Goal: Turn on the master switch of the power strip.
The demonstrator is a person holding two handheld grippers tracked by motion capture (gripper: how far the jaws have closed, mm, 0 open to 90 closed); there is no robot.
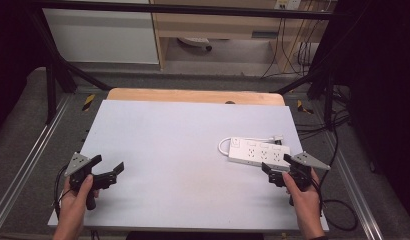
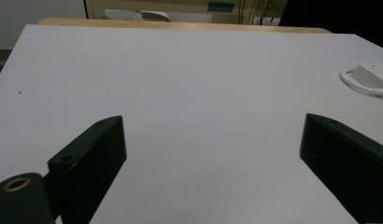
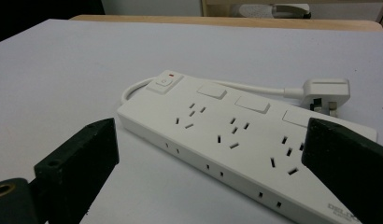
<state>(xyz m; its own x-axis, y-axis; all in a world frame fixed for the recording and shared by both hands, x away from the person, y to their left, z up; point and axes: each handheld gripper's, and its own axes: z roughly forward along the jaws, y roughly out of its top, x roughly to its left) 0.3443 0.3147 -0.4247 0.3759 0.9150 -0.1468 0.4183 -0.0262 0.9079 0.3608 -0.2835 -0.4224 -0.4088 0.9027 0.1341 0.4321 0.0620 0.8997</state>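
One white plastic three-socket power strip (image 1: 259, 155) lies on the pale grey surface (image 1: 183, 145); left claw (image 1: 111, 166) and right claw (image 1: 276, 163) both gape wide, empty.

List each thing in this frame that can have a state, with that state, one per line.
left gripper: open, jaws wide apart, nothing between them, held above the table.
right gripper: open, empty, at the near edge of the power strip.
power strip: flat on the table, sockets up, all empty.
plug: unplugged, resting on the table behind the strip.
cable: looped round the switch end.
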